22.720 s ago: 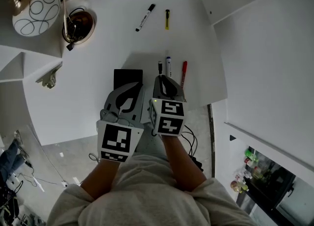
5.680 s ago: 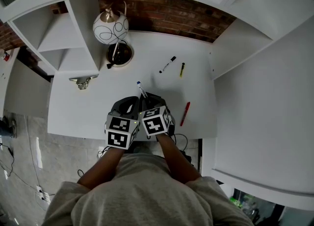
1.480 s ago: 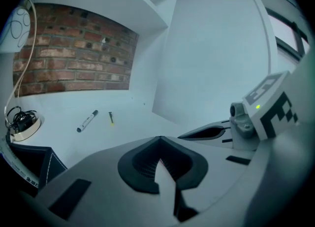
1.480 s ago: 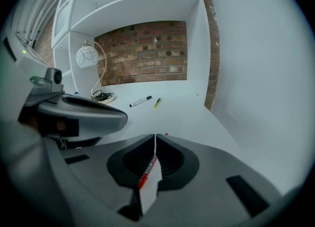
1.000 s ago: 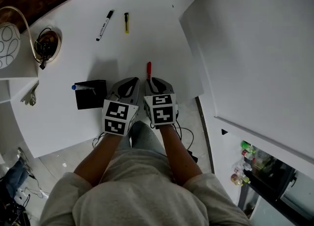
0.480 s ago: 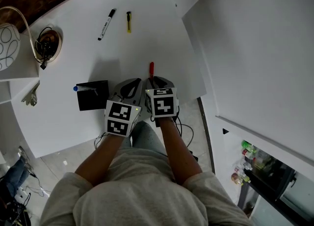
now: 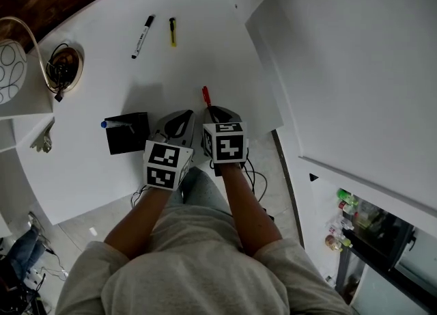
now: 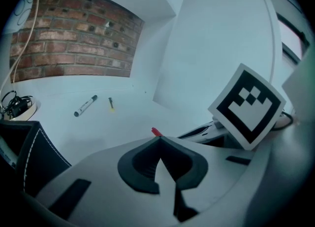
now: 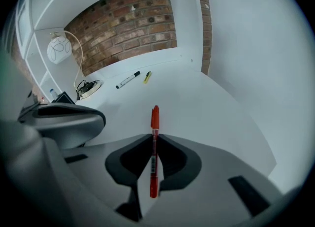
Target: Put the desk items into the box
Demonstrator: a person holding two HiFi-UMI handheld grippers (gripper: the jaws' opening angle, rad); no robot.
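A red pen [image 9: 154, 147] lies lengthwise between the jaws of my right gripper [image 9: 154, 136]. Those jaws have just been closing and now pinch its barrel. Its capped end sticks out ahead over the white desk [image 7: 205, 61] as the pen tip [image 7: 205, 95]. My left gripper [image 8: 158, 140] sits shut and empty just left of the right gripper [image 7: 213, 110]. The black box [image 7: 127, 133] stands open to its left, with a blue-capped pen [image 7: 104, 124] poking out. A black marker [image 7: 142, 36] and a yellow pen [image 7: 173, 31] lie far back on the desk.
A lamp base with a coiled cable [image 7: 61, 67] sits at the back left beside white shelving [image 7: 17, 105]. A tall white panel [image 7: 341, 67] borders the desk on the right. The desk's front edge runs just under both grippers.
The right gripper's jaws have closed round the red pen, and the pen now tilts slightly left. The left gripper has stayed where it was.
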